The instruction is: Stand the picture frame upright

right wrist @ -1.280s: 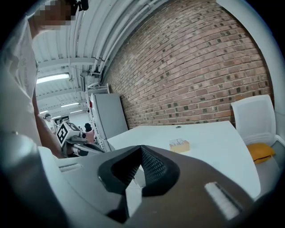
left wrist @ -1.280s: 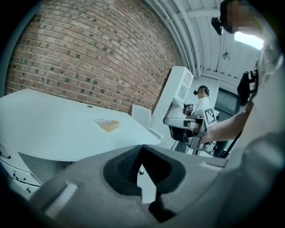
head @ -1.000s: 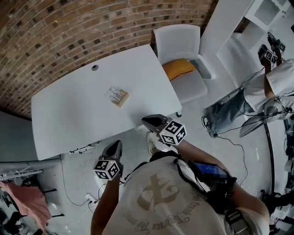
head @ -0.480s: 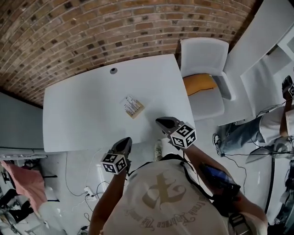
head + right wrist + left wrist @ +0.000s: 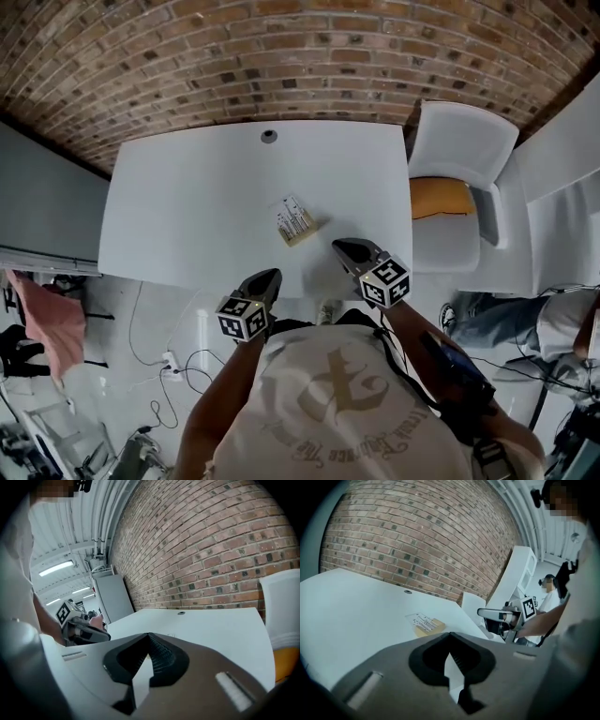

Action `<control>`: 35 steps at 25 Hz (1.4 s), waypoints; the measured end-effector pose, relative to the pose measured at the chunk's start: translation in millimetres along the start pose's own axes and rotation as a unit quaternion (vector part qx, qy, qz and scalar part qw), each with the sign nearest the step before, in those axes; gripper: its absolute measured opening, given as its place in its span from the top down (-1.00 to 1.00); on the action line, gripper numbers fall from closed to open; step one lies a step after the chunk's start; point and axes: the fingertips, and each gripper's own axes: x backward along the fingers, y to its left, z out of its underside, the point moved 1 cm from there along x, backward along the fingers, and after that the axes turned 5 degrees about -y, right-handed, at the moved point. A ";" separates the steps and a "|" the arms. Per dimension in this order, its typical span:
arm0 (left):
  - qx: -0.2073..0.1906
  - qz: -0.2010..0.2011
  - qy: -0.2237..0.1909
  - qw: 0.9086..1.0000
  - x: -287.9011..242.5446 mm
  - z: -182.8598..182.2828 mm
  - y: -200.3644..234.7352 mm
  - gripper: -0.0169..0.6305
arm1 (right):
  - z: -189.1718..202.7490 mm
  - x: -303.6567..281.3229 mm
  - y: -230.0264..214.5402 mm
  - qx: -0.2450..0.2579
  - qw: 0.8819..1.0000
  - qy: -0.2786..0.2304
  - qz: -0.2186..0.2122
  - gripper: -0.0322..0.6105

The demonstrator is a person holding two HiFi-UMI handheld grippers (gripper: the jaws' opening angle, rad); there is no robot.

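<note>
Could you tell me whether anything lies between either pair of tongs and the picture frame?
Nothing visible does. The picture frame lies flat on the white table, and only bare tabletop separates it from the left tongs and the right tongs, both shut and empty near the table's front edge.

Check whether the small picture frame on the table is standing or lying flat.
Lying flat: the small tan wooden picture frame rests on the white table, its broad face showing from above.
</note>
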 end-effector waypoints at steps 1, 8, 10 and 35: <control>-0.002 -0.003 -0.002 1.000 -0.6 -2.8 0.6 0.95 | -2.5 -2.2 1.2 0.000 1.000 -0.002 -0.009 0.88; 0.015 -0.031 -0.006 0.999 -5.0 -10.3 16.0 0.95 | -7.4 -24.1 -1.8 0.013 0.999 0.028 -0.035 0.88; 0.027 -0.039 -0.001 0.999 -6.9 -8.1 21.0 0.95 | -3.2 -28.7 -7.5 0.023 0.998 0.044 -0.031 0.88; 0.144 -0.048 0.033 0.988 -73.6 -19.4 96.1 0.95 | 21.5 -115.0 -71.2 -0.045 0.979 0.200 0.008 0.88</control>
